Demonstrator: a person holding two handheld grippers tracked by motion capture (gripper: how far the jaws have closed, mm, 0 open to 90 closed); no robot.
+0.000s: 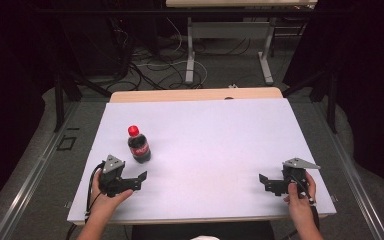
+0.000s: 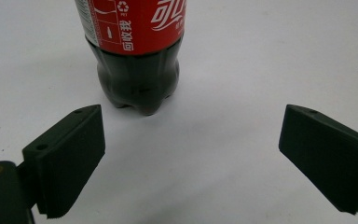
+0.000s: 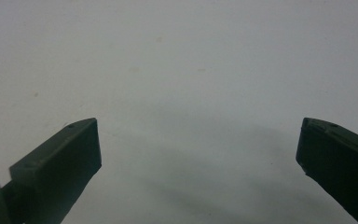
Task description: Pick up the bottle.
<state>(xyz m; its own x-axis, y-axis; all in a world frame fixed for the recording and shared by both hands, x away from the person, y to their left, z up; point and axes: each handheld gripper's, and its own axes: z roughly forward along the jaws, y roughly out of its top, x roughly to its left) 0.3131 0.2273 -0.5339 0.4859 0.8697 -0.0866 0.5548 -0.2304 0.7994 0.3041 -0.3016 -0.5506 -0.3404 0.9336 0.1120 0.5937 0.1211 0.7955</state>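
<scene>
A small cola bottle (image 1: 138,145) with a red cap and red label stands upright on the white table (image 1: 215,135), left of centre. In the left gripper view the bottle (image 2: 138,51) rises just beyond the wide-apart jaws, slightly toward the left jaw. My left gripper (image 1: 139,181) is open, low over the table just in front of the bottle, not touching it. My right gripper (image 1: 263,182) is open near the table's front right, with bare white surface between its jaws (image 3: 198,154).
The white sheet lies on a wooden tabletop whose far edge (image 1: 195,95) shows. Beyond it are cables on the floor (image 1: 160,65) and another table's legs (image 1: 190,50). Dark frame posts stand at both sides.
</scene>
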